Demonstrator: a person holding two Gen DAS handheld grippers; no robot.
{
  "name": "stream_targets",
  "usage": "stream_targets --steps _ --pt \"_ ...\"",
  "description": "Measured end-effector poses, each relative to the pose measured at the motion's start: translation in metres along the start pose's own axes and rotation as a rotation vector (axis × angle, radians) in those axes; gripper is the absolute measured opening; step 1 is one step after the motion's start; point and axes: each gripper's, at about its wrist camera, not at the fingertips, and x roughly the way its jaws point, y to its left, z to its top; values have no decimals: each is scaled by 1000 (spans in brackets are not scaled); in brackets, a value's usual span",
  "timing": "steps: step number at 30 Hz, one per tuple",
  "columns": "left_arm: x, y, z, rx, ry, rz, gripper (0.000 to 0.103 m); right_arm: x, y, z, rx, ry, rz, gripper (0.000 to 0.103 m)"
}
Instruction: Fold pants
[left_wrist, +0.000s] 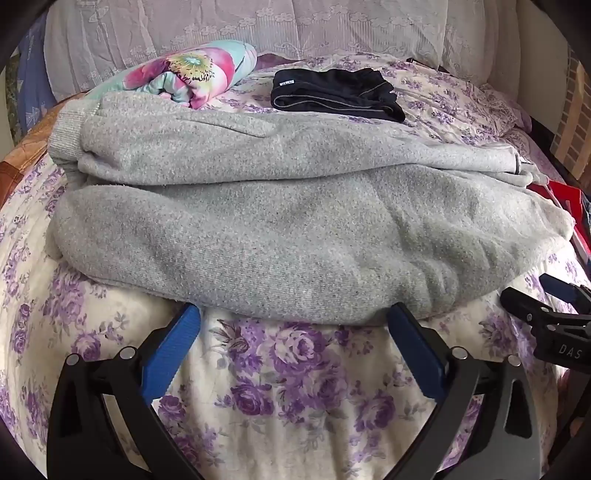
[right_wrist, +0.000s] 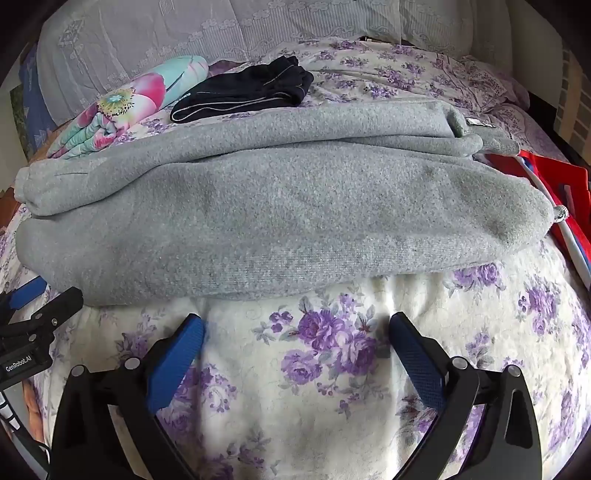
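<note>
Left gripper (left_wrist: 293, 314): we find the jaws spread wide and holding nothing, both blue pads (left_wrist: 173, 347) over the bedspread, tips just short of the pants' near edge.
Right gripper (right_wrist: 295, 323): we find it likewise wide apart and empty, tips near the same edge, to the right of its partner.
Grey pants (left_wrist: 280, 206): we note them lying across the bed in a long folded bundle, one layer stacked over another, the ribbed waistband at the left end.
Bedspread (left_wrist: 295, 387): white with purple roses, directly under the pants.
Dark garment (left_wrist: 332, 94): folded, beyond the pants, apart from them.
Floral bundle (left_wrist: 192, 74): rolled, left of the dark garment.
Red item (right_wrist: 554, 177): at the pants' right end; we cannot identify it.
</note>
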Motion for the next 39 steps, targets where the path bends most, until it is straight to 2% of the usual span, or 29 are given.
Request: stream_targets --steps 13,39 --pt "7 6 0 -38 32 -44 99 0 0 0 0 0 1 100" --pt "7 6 0 -39 33 -43 99 0 0 0 0 0 0 100"
